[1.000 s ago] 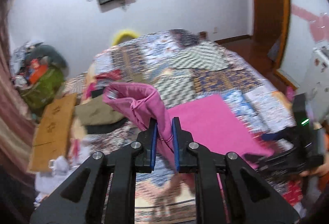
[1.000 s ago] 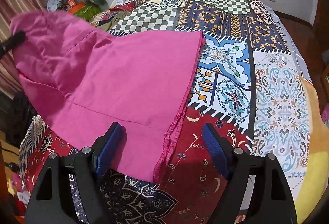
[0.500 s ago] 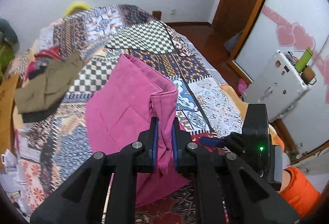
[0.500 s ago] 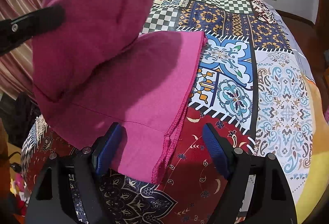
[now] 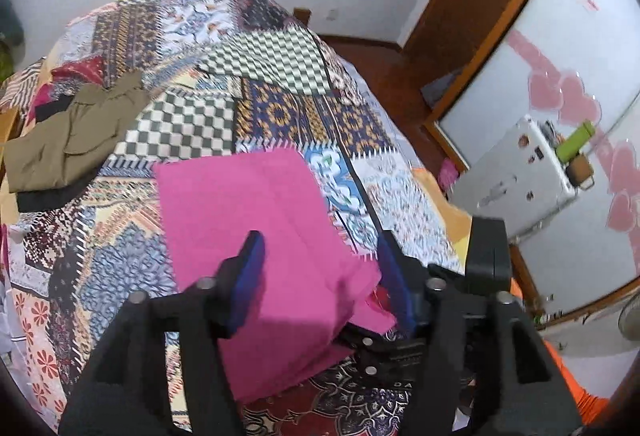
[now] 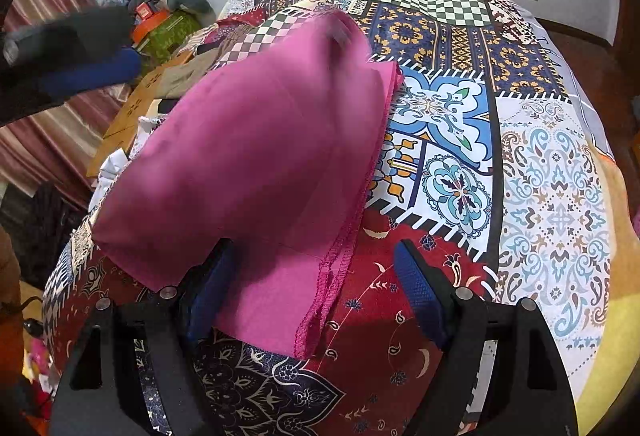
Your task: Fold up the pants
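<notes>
- Now the pink pants (image 5: pixel 256 228) lie folded on the patchwork bed (image 5: pixel 280 76), close to its near edge, with the top layer doubled over the lower one
- Seen from the right wrist, that top layer is blurred, and its far end reaches the far edge of the layer beneath
- Left gripper (image 5: pixel 320 276): its jaws have just been opening and now stand apart above the pants; the pink cloth shows between the blue pads (image 5: pixel 250 276), but they do not press on it
- Right gripper (image 6: pixel 316 296): jaws wide apart, low over the near edge of the bed; the stitched hem of the pants (image 6: pixel 280 164) lies between the pads (image 6: pixel 420 300), untouched by the right one, while the folded cloth covers the tip of the left one
- In the right wrist view the left gripper (image 6: pixel 92 48) shows as a blurred black and blue shape at upper left, clear of the pants
- Olive clothes (image 5: pixel 72 140) sit on dark ones at the left edge of the bed, well apart from the pants
- A white appliance (image 5: pixel 516 180) stands beyond the right edge of the bed, by a wall with pink hearts (image 5: pixel 560 100)
</notes>
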A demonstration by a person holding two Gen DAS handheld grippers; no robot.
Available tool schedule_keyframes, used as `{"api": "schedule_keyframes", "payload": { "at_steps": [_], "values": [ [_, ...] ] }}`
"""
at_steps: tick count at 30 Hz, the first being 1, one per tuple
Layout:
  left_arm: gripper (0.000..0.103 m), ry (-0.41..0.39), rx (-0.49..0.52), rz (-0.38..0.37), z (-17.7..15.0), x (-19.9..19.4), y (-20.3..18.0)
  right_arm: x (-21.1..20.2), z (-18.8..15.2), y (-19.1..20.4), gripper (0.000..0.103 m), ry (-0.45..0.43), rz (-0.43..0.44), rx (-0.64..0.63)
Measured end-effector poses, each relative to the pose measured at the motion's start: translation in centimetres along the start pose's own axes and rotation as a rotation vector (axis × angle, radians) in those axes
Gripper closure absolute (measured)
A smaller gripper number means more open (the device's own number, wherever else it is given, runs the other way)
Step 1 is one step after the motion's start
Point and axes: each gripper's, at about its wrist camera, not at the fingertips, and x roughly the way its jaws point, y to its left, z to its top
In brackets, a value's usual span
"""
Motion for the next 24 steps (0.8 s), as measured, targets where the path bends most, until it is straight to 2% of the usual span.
{"api": "schedule_keyframes", "payload": {
  "at_steps": [2, 5, 8, 13, 18, 22, 24],
  "values": [
    [0.036, -0.017, -0.003, 0.037, 0.6, -0.3, 0.8, 0.0, 0.0, -0.1, 0.024, -0.001, 0.001, 0.001],
    [0.032, -0.037, -0.005, 0.145, 1.6, 0.2, 2.5, 0.0, 0.1, 0.0, 0.024, 0.0, 0.002, 0.001],
    [0.029, -0.023, 0.009, 0.266, 3.0, 1.8, 4.7, 0.0, 0.1, -0.1, 0.024, -0.001, 0.002, 0.001],
    [0.027, 0.067, 0.057, 0.398, 5.6, 6.5, 8.2, 0.0, 0.1, 0.0, 0.024, -0.003, 0.001, 0.001],
    [0.025, 0.171, 0.098, 0.435, 7.4, 11.9, 10.0, -0.1, 0.2, 0.0, 0.024, -0.005, 0.003, 0.002],
    [0.02, 0.285, 0.151, 0.496, 7.1, 16.9, 10.8, -0.1, 0.2, -0.1, 0.024, -0.006, 0.006, 0.005],
    [0.013, 0.311, 0.187, 0.535, 6.1, 18.2, 11.1, -0.1, 0.2, -0.1, 0.024, -0.006, 0.009, 0.009]
  ]
}}
